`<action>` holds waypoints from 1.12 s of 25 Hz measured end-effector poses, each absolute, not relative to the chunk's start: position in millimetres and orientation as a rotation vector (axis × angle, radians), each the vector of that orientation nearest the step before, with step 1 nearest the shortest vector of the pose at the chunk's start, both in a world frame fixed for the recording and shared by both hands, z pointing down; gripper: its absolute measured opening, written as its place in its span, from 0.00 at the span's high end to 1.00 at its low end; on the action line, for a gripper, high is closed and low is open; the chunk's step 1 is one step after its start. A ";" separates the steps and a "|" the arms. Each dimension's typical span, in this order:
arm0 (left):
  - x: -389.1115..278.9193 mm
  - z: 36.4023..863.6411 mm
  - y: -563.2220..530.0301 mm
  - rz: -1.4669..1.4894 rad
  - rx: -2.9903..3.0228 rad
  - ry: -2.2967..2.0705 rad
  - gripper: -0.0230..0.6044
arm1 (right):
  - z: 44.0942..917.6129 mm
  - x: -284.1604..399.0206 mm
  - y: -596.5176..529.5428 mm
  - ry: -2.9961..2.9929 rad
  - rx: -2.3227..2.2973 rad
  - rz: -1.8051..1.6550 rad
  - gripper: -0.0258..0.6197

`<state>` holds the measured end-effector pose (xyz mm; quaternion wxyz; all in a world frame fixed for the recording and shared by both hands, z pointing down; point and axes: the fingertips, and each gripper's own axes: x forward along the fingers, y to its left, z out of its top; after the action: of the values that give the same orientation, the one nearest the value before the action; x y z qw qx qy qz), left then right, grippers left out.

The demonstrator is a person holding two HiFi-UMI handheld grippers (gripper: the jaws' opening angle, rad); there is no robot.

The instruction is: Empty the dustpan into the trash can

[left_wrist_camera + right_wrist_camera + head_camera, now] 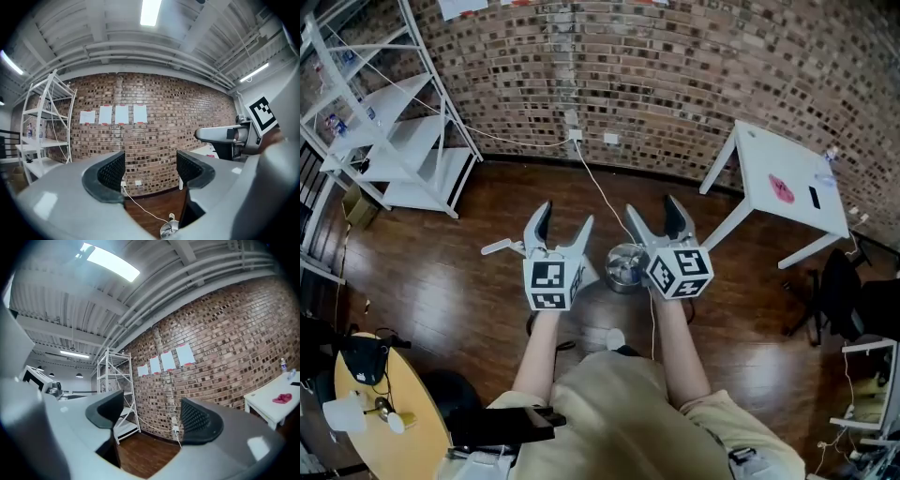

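A shiny metal trash can [625, 265] stands on the dark wood floor, between and below my two grippers; its rim also shows in the left gripper view as the trash can [168, 229]. A white handle [497, 247], perhaps the dustpan's, pokes out to the left of my left gripper; the rest of it is hidden. My left gripper [565, 217] [151, 171] is held level and open, with nothing between its fingers. My right gripper [652, 208] [152, 416] is beside it, also open and with nothing in it. Both point at the brick wall.
A white shelf rack [389, 122] stands at the far left and a white table [787, 183] at the right, both against the brick wall. A white cable [595, 187] runs from a wall socket across the floor. A round yellow table [384, 412] is near left, a black chair [844, 291] right.
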<state>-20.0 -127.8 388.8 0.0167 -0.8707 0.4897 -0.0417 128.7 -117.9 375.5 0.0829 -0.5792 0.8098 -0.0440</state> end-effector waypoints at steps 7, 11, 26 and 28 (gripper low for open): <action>-15.3 400.1 -170.5 -0.180 -2.630 1.640 0.44 | 391.3 151.1 -166.3 2.452 -1.678 -0.153 0.42; -21.0 405.1 -184.6 -0.203 -2.619 1.691 0.44 | 398.9 144.7 -182.5 2.498 -1.629 -0.170 0.42; -44.5 402.5 -273.3 -0.199 -2.594 1.670 0.43 | 388.8 126.5 -256.7 2.476 -1.663 -0.103 0.42; -47.8 397.6 -287.4 -0.176 -2.601 1.653 0.43 | 382.1 122.5 -268.0 2.471 -1.675 -0.076 0.42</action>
<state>-47.8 -287.4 397.6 0.0272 -0.8423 0.5353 -0.0571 122.5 -268.0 382.1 0.0777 -0.5591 0.8251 -0.0254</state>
